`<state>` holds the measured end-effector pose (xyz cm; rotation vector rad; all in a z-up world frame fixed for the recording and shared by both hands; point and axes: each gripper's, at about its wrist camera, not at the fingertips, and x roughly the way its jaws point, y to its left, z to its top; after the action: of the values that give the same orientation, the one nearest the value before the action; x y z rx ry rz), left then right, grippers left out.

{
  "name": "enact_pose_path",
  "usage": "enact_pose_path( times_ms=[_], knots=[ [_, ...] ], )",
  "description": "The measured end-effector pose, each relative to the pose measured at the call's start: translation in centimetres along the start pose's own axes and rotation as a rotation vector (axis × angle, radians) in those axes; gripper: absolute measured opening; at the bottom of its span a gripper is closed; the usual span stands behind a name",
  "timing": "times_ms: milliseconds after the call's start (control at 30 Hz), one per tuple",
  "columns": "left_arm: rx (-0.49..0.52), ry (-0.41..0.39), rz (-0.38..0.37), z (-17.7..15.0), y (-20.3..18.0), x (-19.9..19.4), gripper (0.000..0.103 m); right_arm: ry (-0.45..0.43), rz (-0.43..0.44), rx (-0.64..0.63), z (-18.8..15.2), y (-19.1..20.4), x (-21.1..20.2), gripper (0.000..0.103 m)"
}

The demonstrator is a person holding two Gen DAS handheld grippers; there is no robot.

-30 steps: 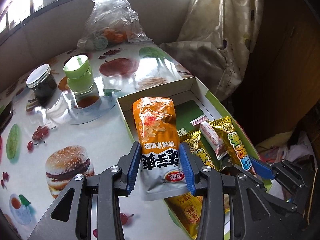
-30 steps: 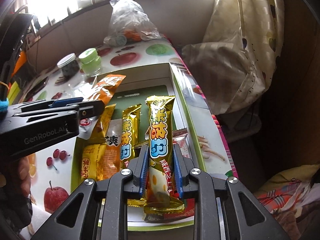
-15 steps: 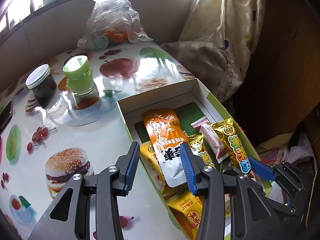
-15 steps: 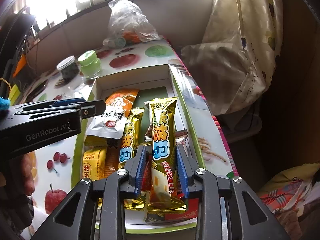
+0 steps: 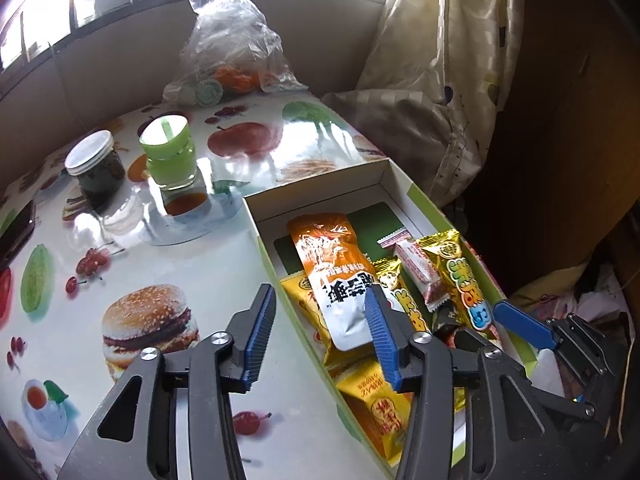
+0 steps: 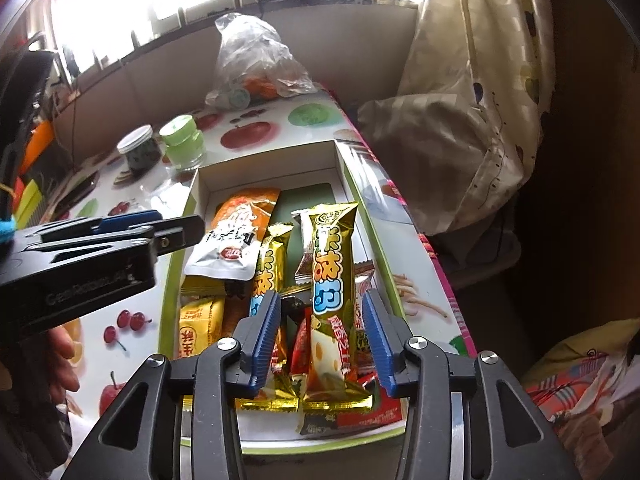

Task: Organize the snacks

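Two grippers, both spread wide and holding nothing, over a glossy table point(image 5: 168, 264) printed with burgers, apples and cherries. Largest of the task's things: shallow cardboard box point(image 5: 316, 194), white inside, green along the rim, set at the table's right edge with a dark green card on its floor. Inside it, overlapping, a flat orange-and-white pouch point(image 5: 332, 272) lying on yellow packets point(image 5: 372, 404), crinkly foil, soft and slippery by the look. Beside these, two long gold bars point(image 6: 332, 276) in shiny wrap, stiff and narrow, with small red and pink sweets tucked beneath. Left gripper point(image 5: 320, 344) straddling the box's left wall, one blue ribbed pad over the table, the other over the pouch's white end. Right gripper point(image 6: 324, 340) at the near end of the box, pads either side of the taller gold bar but clear of it. Judging by this, release just finished on both sides; best done now by lifting straight up and back, keeping pads off the foil so nothing drags out or slides over the rim. Worth nudging the pouch flatter if it rides too high. Farther off, smaller: crumpled clear bag point(image 5: 232, 48), green-lidded cup point(image 5: 170, 152), dark jar point(image 5: 94, 172) with white lid.
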<state>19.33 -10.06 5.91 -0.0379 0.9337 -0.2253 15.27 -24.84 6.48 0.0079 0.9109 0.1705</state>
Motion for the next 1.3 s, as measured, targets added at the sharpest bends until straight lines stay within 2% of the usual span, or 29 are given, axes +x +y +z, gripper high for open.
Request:
enact_pose_path(
  times_ms=[300,533,1067,1300],
  knots=[
    [0.007,-0.040,0.028,-2.7,0.0,-3.2,0.050,-0.045,-0.011,0.026,-1.5,0.3,-2.5,0.046],
    [0.015,-0.035,0.041,-5.9,0.2,-4.7,0.050,-0.051,-0.026,0.049,-3.4,0.5,-3.8,0.047],
    [0.032,0.048,0.036,-12.2,0.2,-4.4,0.050,-0.035,-0.026,0.069,-8.2,1.4,-4.9,0.049],
    [0.031,0.068,0.035,-13.6,-0.1,-4.1,0.050,-0.014,-0.049,0.063,-9.6,1.5,-4.7,0.049]
  ],
)
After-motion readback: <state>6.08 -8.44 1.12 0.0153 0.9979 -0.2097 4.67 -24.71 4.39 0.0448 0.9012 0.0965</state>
